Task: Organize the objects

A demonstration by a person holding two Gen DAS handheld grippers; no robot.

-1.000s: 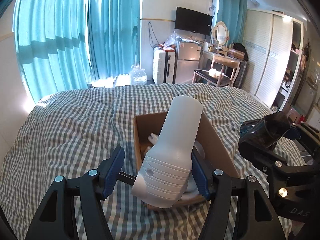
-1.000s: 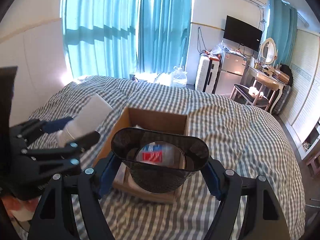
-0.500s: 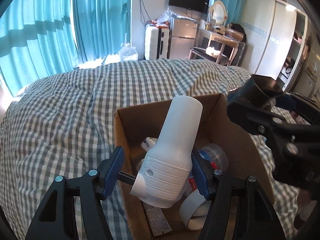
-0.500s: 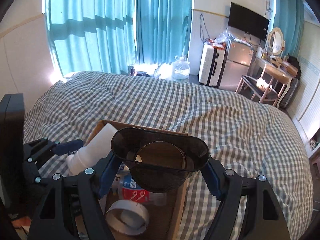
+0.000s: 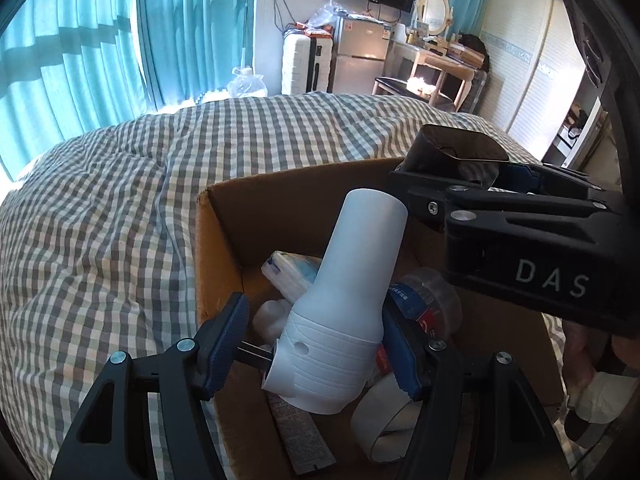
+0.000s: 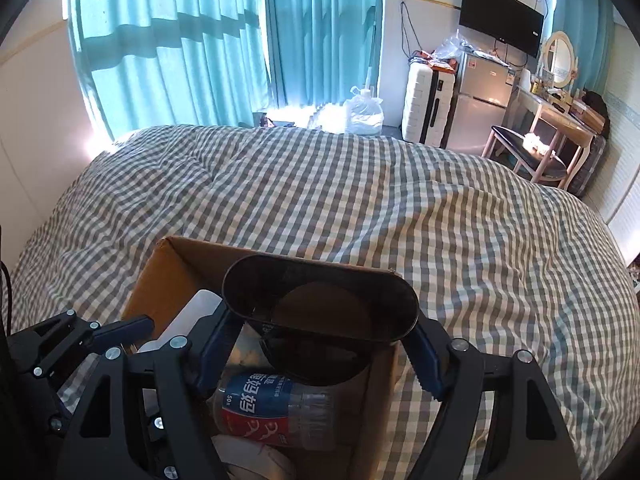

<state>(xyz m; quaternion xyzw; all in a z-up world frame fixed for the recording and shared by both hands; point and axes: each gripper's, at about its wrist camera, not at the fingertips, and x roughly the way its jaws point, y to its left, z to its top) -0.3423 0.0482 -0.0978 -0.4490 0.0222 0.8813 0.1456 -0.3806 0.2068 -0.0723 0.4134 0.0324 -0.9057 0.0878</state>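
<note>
The white plastic bottle with a ribbed shoulder and a tall smooth cap sits low in the middle of the left wrist view, tilted up and to the right, hanging over the open brown cardboard box. The left gripper clamps it across the ribbed shoulder; the right blue pad presses on it, while the left pad seems to stand off on a thin rod. It looks light, stiff and smooth, so the ribs are the sound place to hold, since the slick cap would likely slide.

In the right wrist view, lower centre, the dark translucent oval plastic cup is pinched across its long sides by the right gripper, above the box's far right corner. It seems thin-walled and light, and may flex under a hard squeeze.

Below them in the box lie a clear plastic bottle with a blue and red label, a white tape roll and a small wrapped packet. All rests on a grey-and-white checked bedspread.
</note>
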